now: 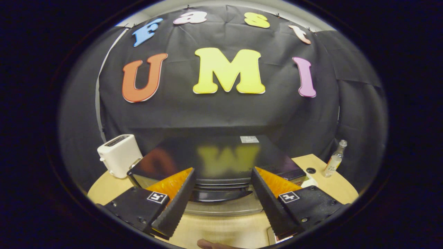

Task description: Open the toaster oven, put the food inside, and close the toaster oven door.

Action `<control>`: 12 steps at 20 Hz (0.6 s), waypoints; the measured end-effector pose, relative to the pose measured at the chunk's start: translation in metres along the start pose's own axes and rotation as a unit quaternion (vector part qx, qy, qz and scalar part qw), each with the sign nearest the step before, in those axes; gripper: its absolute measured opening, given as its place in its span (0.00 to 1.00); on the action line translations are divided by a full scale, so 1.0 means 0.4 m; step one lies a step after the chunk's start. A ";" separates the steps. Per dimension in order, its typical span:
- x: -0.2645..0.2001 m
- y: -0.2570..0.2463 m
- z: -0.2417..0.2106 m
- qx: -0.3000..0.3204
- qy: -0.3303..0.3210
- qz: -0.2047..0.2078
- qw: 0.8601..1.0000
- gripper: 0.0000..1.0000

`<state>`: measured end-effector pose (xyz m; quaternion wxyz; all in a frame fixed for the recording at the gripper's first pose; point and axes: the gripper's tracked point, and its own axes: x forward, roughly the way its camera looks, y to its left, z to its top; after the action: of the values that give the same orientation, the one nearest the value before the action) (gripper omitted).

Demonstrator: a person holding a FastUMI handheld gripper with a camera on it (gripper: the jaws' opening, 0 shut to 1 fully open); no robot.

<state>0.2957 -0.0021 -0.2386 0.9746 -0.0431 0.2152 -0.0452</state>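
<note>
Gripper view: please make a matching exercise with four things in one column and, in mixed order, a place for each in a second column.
Things:
1. toaster
2. bottle
3. oven
4. gripper

Places:
A. on the table, right of the oven
B. open, fingers on either side of the oven's front
C. left of the oven
D. just ahead of the fingers

Pairs: 1-C, 2-A, 3-D, 4-B

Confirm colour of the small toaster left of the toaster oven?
White, with a dark slot on top; the toaster shows best in the gripper view, beyond the open tongs, beside the toaster oven.
</note>
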 end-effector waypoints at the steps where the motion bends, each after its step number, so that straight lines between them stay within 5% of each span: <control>1: 0.003 0.002 0.016 -0.005 -0.010 -0.003 1.000 1.00; 12: -0.018 0.024 -0.008 0.003 -0.035 0.019 0.999 1.00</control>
<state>0.2885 0.0079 -0.2396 0.9823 -0.0381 0.1817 -0.0259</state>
